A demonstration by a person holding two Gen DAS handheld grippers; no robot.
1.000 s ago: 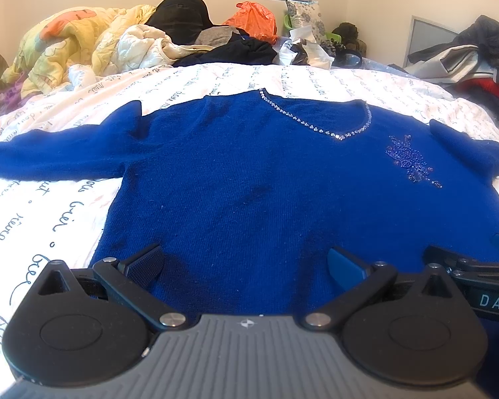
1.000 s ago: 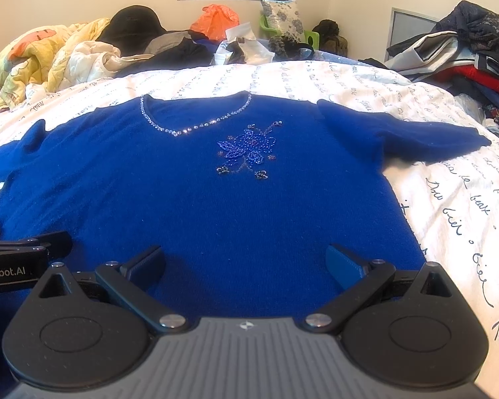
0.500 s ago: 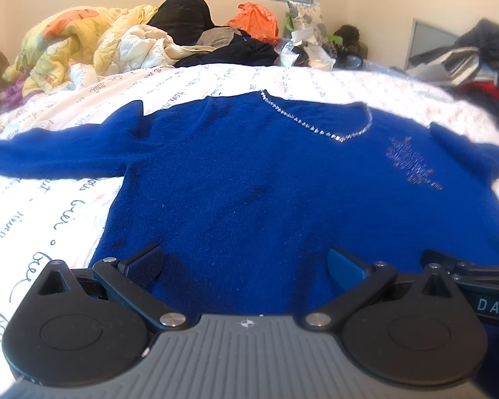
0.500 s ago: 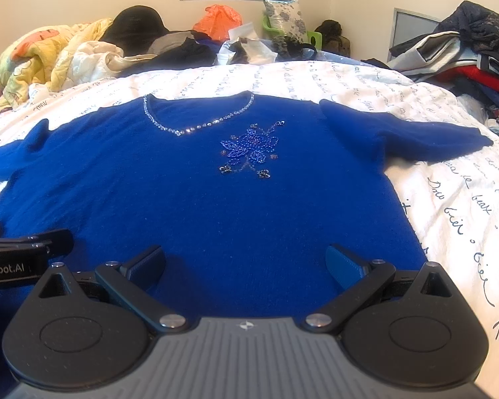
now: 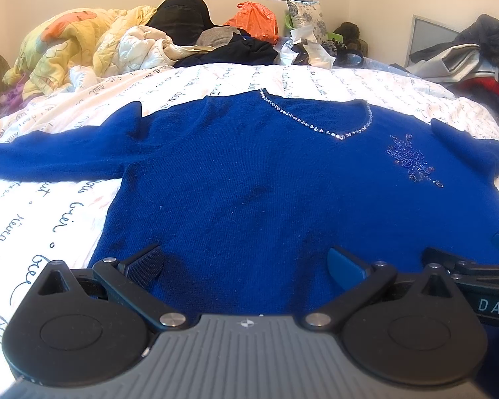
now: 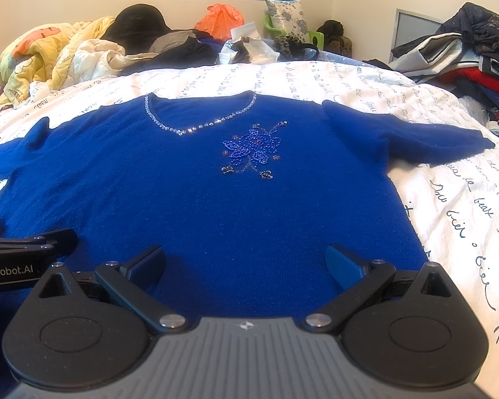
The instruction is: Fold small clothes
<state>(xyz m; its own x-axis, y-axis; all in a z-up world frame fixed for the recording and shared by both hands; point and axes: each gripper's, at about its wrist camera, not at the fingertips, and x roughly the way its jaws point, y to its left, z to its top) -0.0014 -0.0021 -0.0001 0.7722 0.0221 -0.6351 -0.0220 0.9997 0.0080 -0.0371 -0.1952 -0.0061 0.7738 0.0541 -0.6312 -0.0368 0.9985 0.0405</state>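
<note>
Across the white bedsheet [image 5: 50, 206] printed with cursive script: blue sweater [image 5: 266, 179], spread flat, front side up, neckline toward the far end of the bed, hem toward both cameras. Rhinestone trim [image 6: 196, 128] tracing the V-neck; beaded flower motif [image 6: 251, 149] just below and to one side of the V. Sleeves extended outward to either side, one sleeve [image 5: 50, 159] lying on the sheet at left of the left wrist view, the other sleeve [image 6: 412, 139] at right of the right wrist view.

Directly above the hem region: left gripper [image 5: 246, 262], jaws spread wide, nothing between them, blue knit filling the gap. Fingertips [image 5: 146, 259] over the fabric near its left side edge; contact with the cloth not determinable.

Beside it, over the same lower part of the garment: right gripper [image 6: 246, 261], likewise released, jaws wide apart, sweater body lying between and ahead of them, right side edge of the garment just outboard of the right-hand finger. Contact with the cloth again not determinable.

Each tool partly visible at the margin of the other's view, black linkage and white lettering at frame edge.

Beyond the neckline, at the head of the bed: yellow quilt [image 5: 76, 46], dark clothing heap [image 5: 183, 16], orange plastic bag [image 5: 256, 21], floral pillow [image 6: 286, 16]. At far right: stacked garments [image 6: 465, 53] beside the bed.
</note>
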